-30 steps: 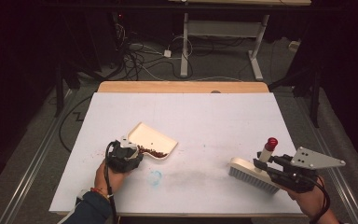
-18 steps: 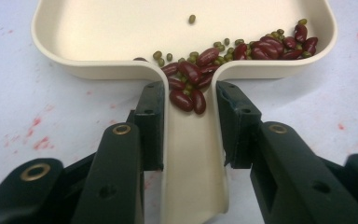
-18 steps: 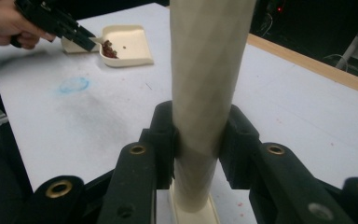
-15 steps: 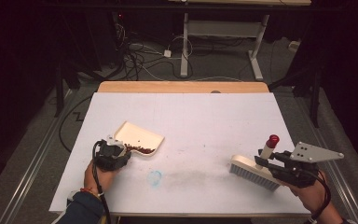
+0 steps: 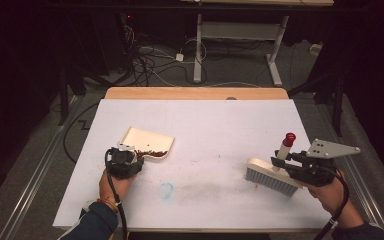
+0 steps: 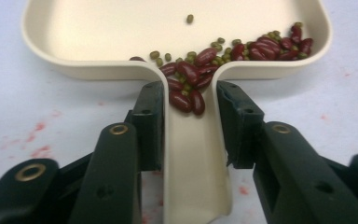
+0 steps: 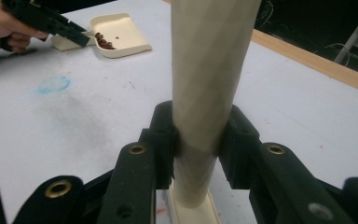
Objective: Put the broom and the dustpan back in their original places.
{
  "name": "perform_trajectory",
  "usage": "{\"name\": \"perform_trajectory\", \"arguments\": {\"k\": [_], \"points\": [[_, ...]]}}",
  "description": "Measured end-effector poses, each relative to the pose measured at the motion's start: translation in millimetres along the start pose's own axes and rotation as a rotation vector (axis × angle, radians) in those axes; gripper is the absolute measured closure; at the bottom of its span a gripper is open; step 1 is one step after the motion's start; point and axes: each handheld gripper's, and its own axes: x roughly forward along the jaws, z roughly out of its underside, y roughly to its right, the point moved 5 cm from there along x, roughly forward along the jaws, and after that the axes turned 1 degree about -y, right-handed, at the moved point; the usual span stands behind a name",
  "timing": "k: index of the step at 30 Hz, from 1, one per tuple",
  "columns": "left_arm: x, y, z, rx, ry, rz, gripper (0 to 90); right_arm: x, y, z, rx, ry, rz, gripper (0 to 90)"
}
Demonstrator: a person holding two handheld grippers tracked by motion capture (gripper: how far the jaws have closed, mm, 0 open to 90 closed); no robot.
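Blue smudge (image 5: 166,190) between dustpan (image 5: 147,141) and brush (image 5: 272,175) — table (image 5: 220,120) otherwise open.

Your left gripper (image 5: 132,159) is black, with a dark cable (image 5: 116,200) trailing back along the forearm. Your right gripper (image 5: 286,161) is also black and carries a grey three-cornered plate (image 5: 331,148) with small holes on top. Brass-coloured rings (image 6: 30,171) sit in the black jaw links. You wear dark blue sleeves (image 5: 94,224) and a bead wristband (image 5: 106,202) on the left wrist.
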Motion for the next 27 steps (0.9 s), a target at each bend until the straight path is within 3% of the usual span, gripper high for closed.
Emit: {"name": "perform_trajectory", "arguments": {"k": [5, 9, 12, 15, 16, 17, 18, 19, 22, 25, 27], "points": [[-2.3, 9.0, 2.3, 0.031, -0.010, 0.018, 55.7, 18.8, 21.6, -11.8, 0.030, -0.031, 0.034, 68.1], [-4.9, 14.0, 4.4, 0.119, -0.022, -0.004, 52.0, 38.5, 39.2, -19.8, 0.071, -0.069, 0.055, 66.0], [-12.2, 16.4, 5.5, 0.171, 0.040, 0.042, 43.9, 53.7, 52.2, -22.2, 0.100, -0.099, 0.099, 64.2], [-25.4, 19.1, 6.4, 0.260, 0.119, 0.103, 40.2, 68.8, 64.9, -21.5, 0.145, -0.128, 0.137, 63.3], [-29.5, 19.1, 7.1, 0.299, 0.132, 0.103, 40.2, 74.4, 69.3, -21.2, 0.154, -0.135, 0.145, 63.1], [-32.6, 18.4, 8.0, 0.322, 0.150, 0.065, 38.9, 79.9, 73.4, -20.9, 0.155, -0.159, 0.160, 62.0], [-35.0, 17.1, 8.5, 0.334, 0.165, 0.039, 30.2, 85.3, 77.6, -21.0, 0.158, -0.181, 0.183, 61.2], [-36.9, 16.6, 9.3, 0.337, 0.182, 0.047, 26.5, 90.3, 82.3, -21.1, 0.166, -0.198, 0.198, 60.8], [-40.2, 16.3, 12.0, 0.332, 0.213, 0.080, 24.2, 101.4, 95.6, -21.3, 0.180, -0.227, 0.276, 54.6], [-42.5, 17.8, 15.2, 0.357, 0.227, 0.086, 23.0, 107.9, 101.4, -20.1, 0.201, -0.220, 0.302, 55.9], [-43.4, 18.0, 18.2, 0.366, 0.223, 0.086, 23.1, 114.1, 100.6, -16.6, 0.207, -0.217, 0.277, 55.6]]}}
